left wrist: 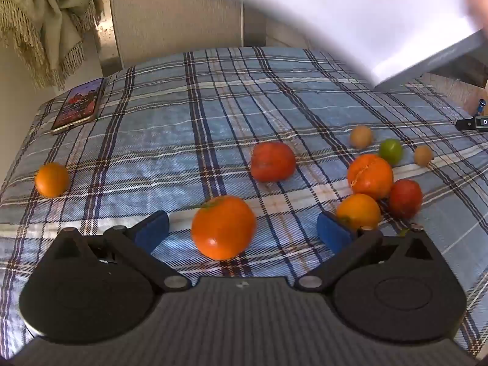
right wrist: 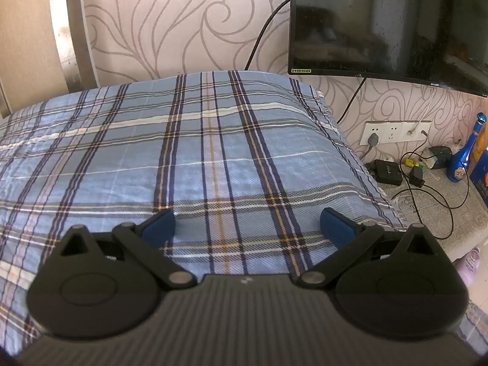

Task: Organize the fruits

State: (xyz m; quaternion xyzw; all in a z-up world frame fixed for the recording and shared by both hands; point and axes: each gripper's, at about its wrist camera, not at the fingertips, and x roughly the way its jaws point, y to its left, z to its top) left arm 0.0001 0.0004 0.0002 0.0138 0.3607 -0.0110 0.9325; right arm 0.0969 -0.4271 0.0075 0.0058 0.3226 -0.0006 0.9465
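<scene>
Several fruits lie loose on a blue plaid cloth (left wrist: 189, 116) in the left wrist view. My left gripper (left wrist: 242, 231) is open, and a large orange (left wrist: 223, 227) sits on the cloth between its blue pads, touching neither. A red-orange fruit (left wrist: 273, 161) lies beyond it. A small orange (left wrist: 52, 180) sits alone at far left. At right cluster a peeled-looking orange (left wrist: 369, 176), another orange (left wrist: 359, 211), a red fruit (left wrist: 405, 198), a green fruit (left wrist: 391, 151) and two small tan fruits (left wrist: 361, 136). My right gripper (right wrist: 247, 227) is open over bare plaid cloth (right wrist: 189, 152), with no fruit in its view.
A phone (left wrist: 80, 105) lies at the cloth's far left corner. A blurred white sheet or box (left wrist: 381, 21) held by a hand fills the upper right of the left view. Right of the cloth are a monitor (right wrist: 387, 24), wall sockets (right wrist: 393, 131), cables and a blue bottle (right wrist: 460, 158).
</scene>
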